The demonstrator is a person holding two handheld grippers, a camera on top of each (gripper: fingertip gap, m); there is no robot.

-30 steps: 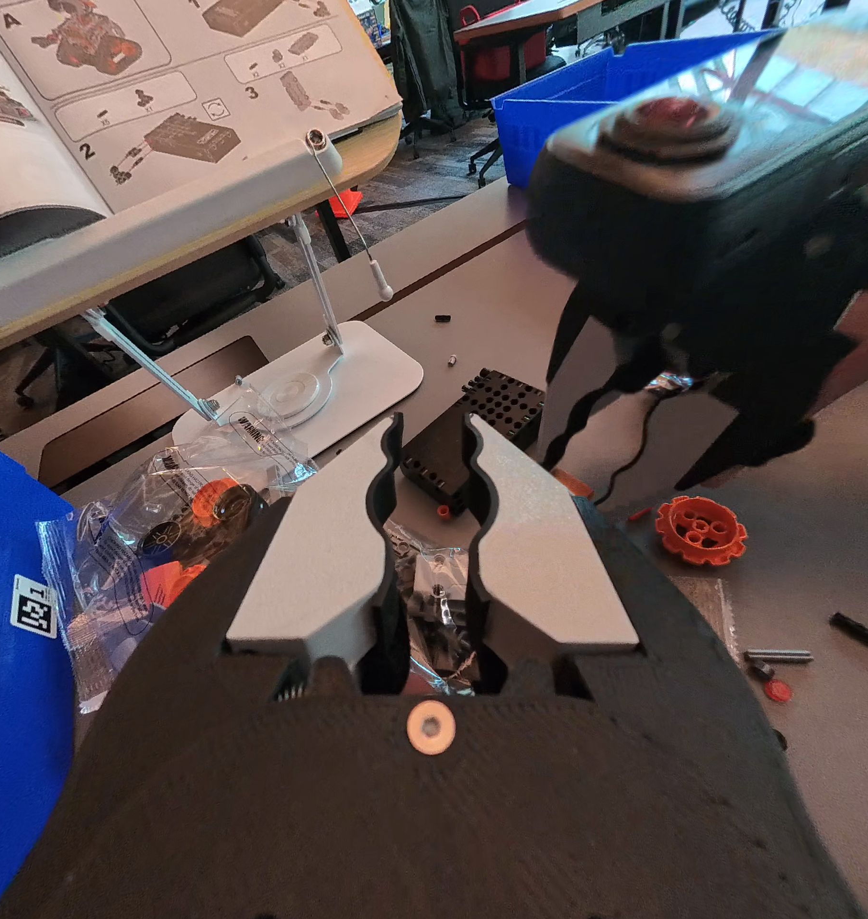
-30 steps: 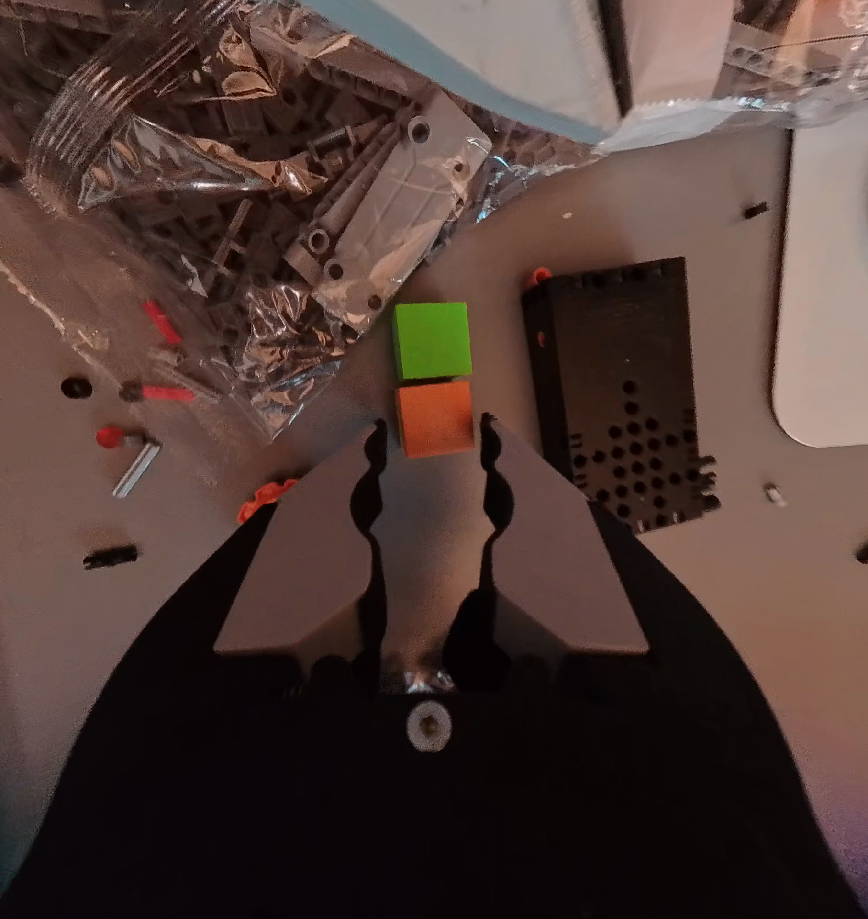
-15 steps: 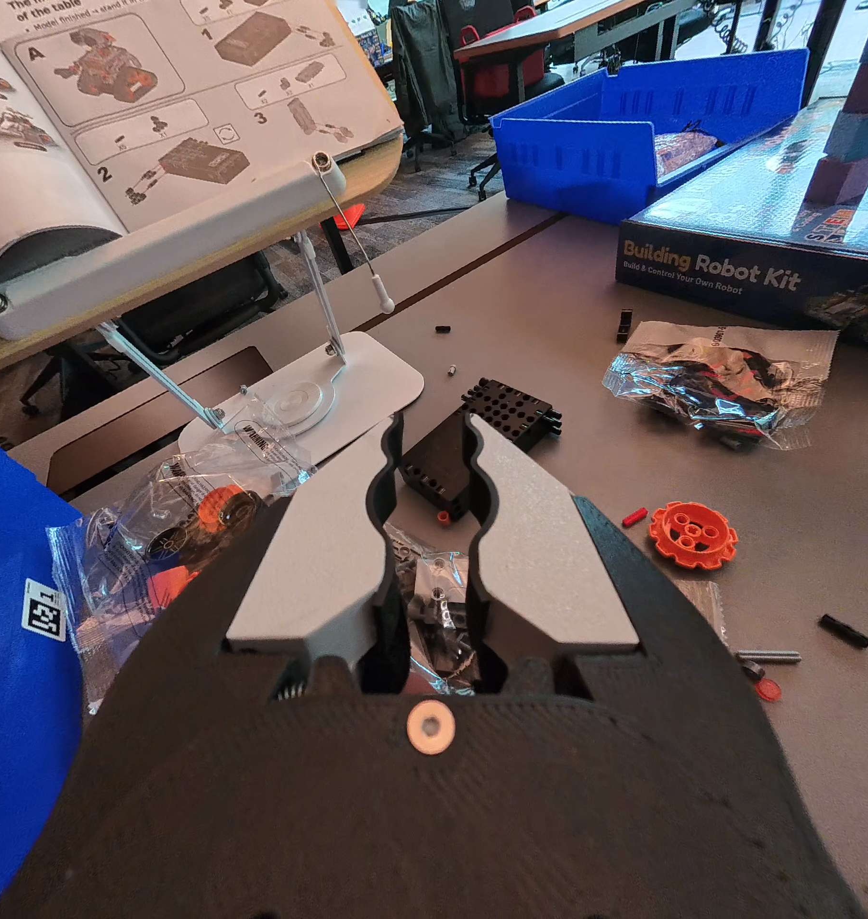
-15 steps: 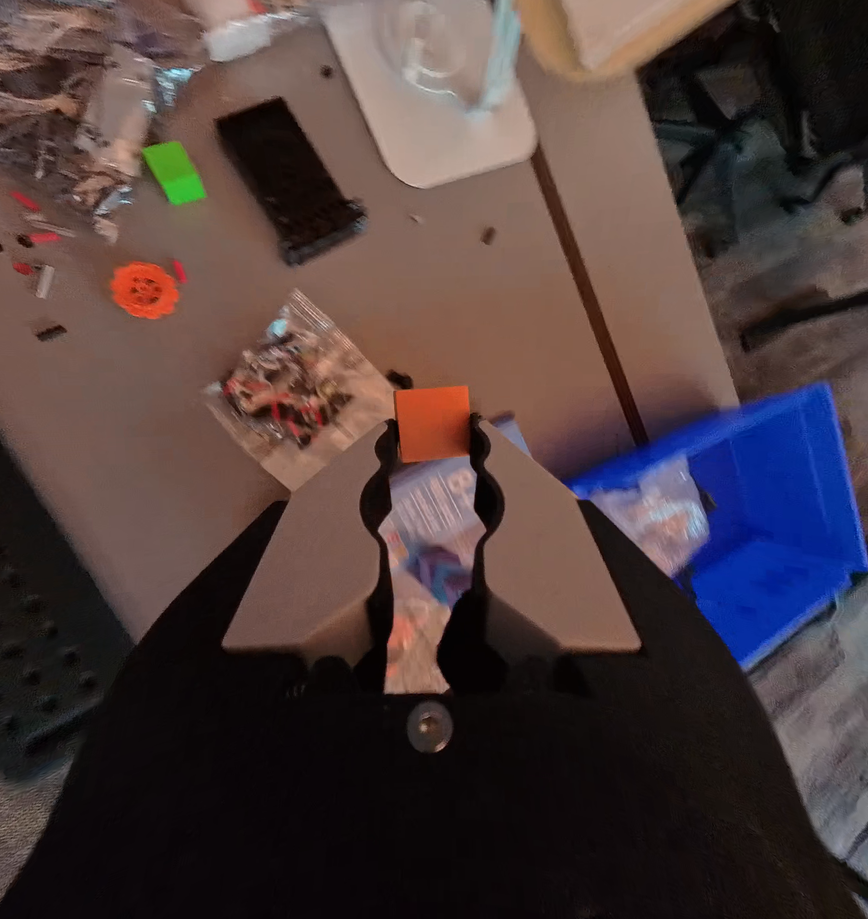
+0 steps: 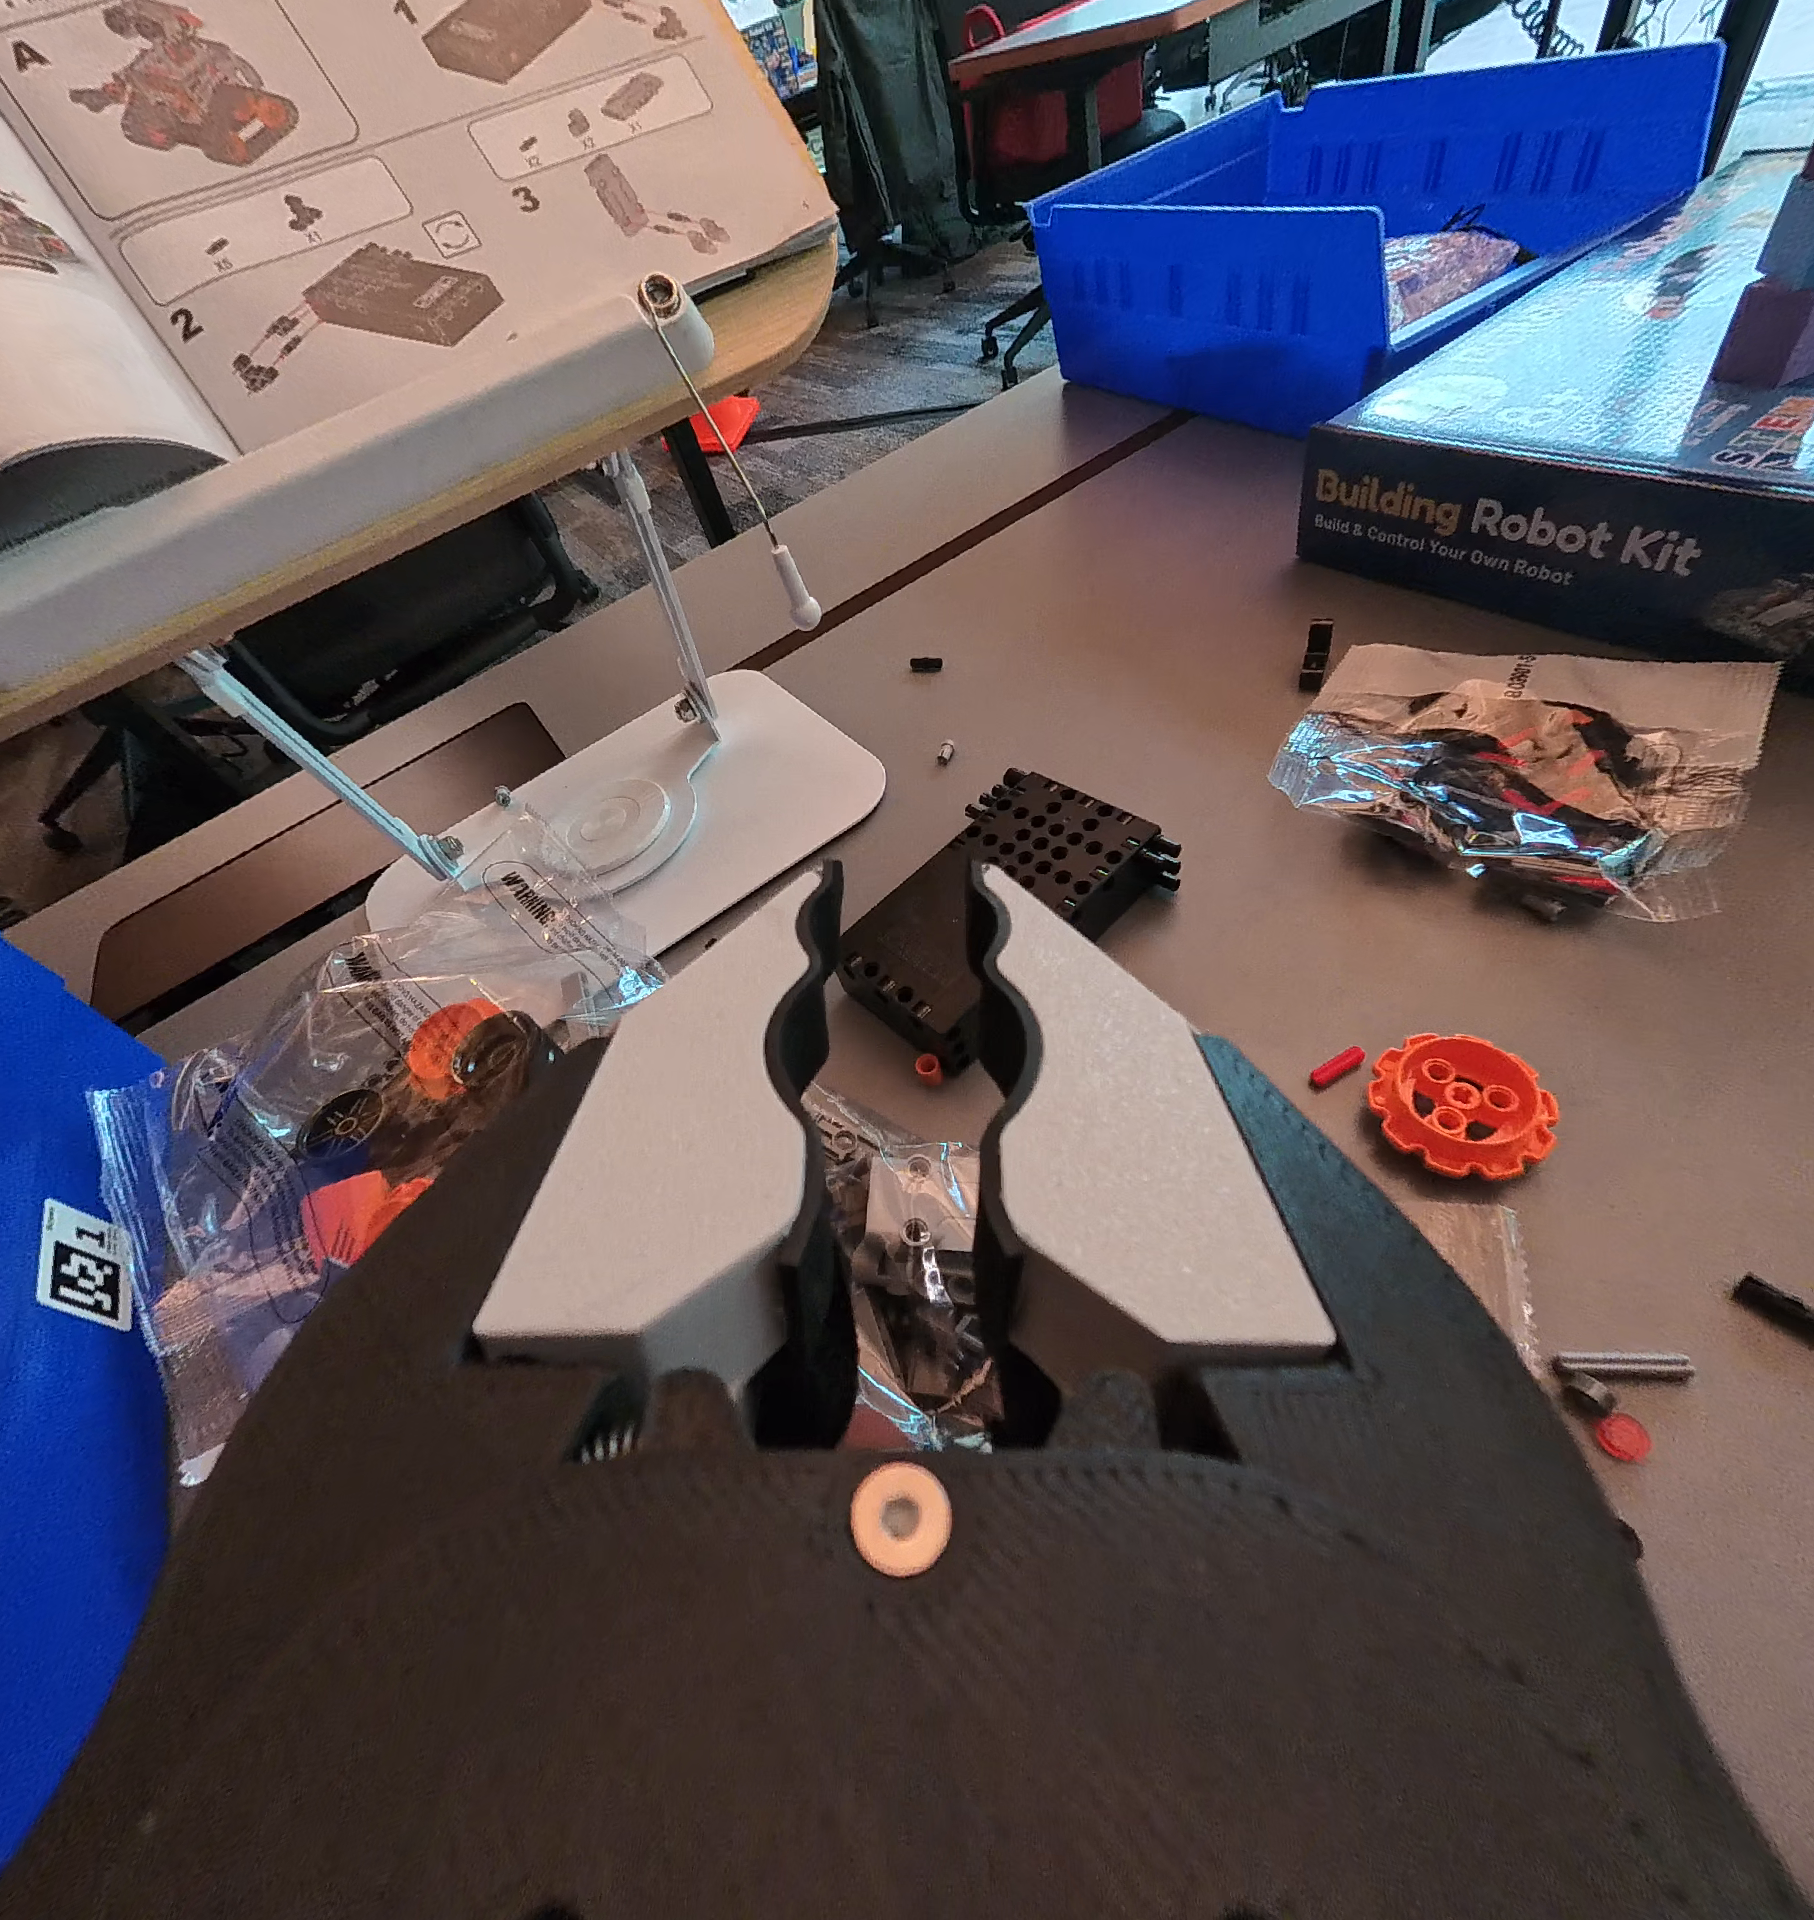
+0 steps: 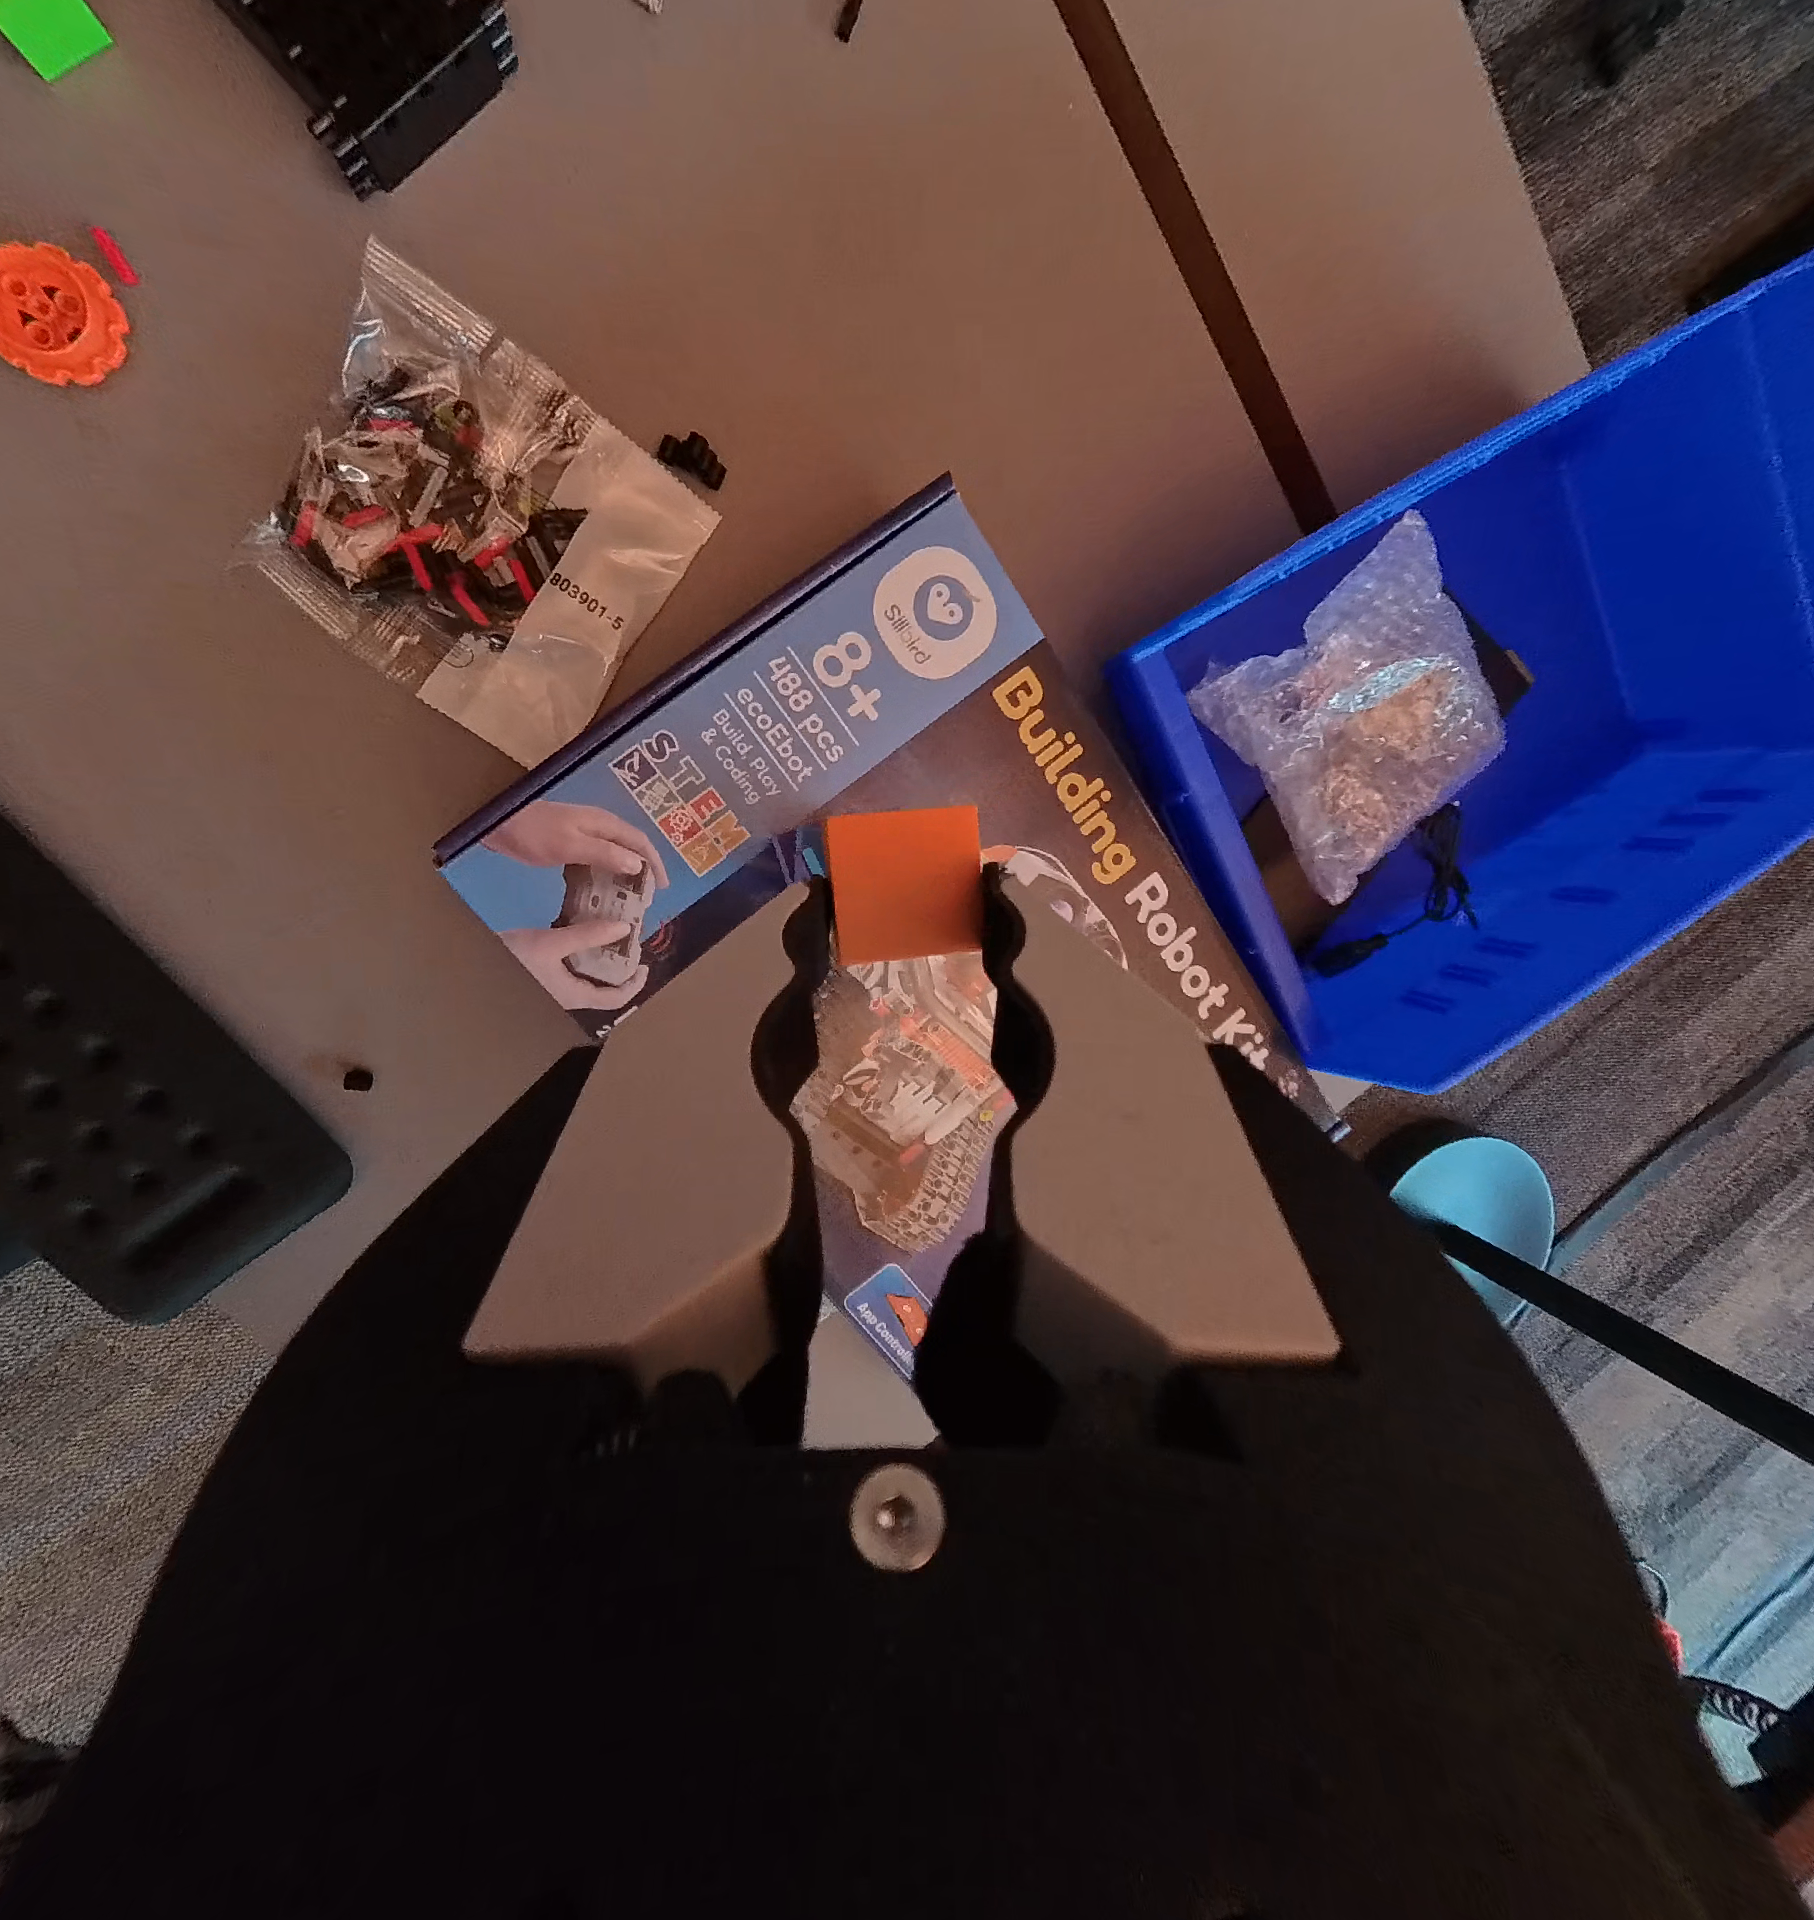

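Note:
My right gripper is shut on an orange cube and holds it in the air above a blue robot kit box. A green cube lies far off at the top left edge. In the left wrist view a stack of purple and teal cubes stands on the kit box; the right wrist view does not show this stack. My left gripper is slightly open and empty, low over a clear bag of grey parts, with a black perforated block just beyond its fingertips.
On the grey table: an orange gear, a bag of red and black parts, small loose pins, and a white book stand holding an open manual. A blue bin with a bubble-wrap packet stands beyond the box. Some 40 cm of space lies between my two pairs of fingers.
My right gripper closed on the orange cube beside the green one, lifted it and carried it over the kit box, leaving the left wrist view. The left gripper barely moved.

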